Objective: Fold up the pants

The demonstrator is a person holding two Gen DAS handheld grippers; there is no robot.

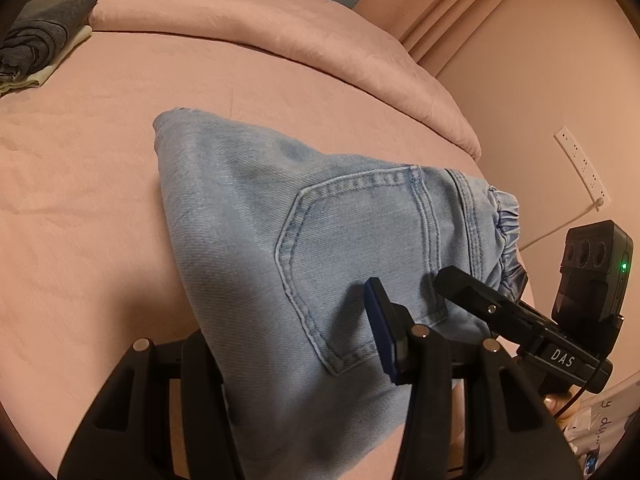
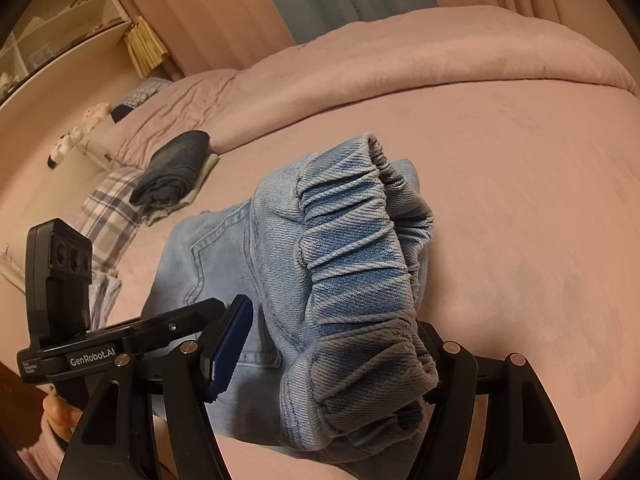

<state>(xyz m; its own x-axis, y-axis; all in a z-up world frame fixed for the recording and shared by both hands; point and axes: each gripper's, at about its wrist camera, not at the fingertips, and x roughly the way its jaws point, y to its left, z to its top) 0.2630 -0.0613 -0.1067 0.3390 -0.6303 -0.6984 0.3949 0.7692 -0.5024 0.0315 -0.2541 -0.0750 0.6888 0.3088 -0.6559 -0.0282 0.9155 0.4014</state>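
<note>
The right claw (image 2: 332, 364) grips the folded pants' (image 2: 248, 264) gathered waistband (image 2: 352, 264) above the bed (image 2: 520, 200).

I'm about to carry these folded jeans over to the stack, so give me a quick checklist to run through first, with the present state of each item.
1. Left gripper clamped on the folded light-blue denim jeans: ok, fabric fills the gap.
2. Right gripper clamped on the gathered elastic waistband: ok.
3. Fold holding, back pocket lying flat: ok.
4. Far folded edge lifted off the pink bedsheet: cannot tell.
5. Stack of dark folded clothes tidy enough to take another item: ok.
6. Sheet between jeans and stack free of obstacles: ok.
</note>
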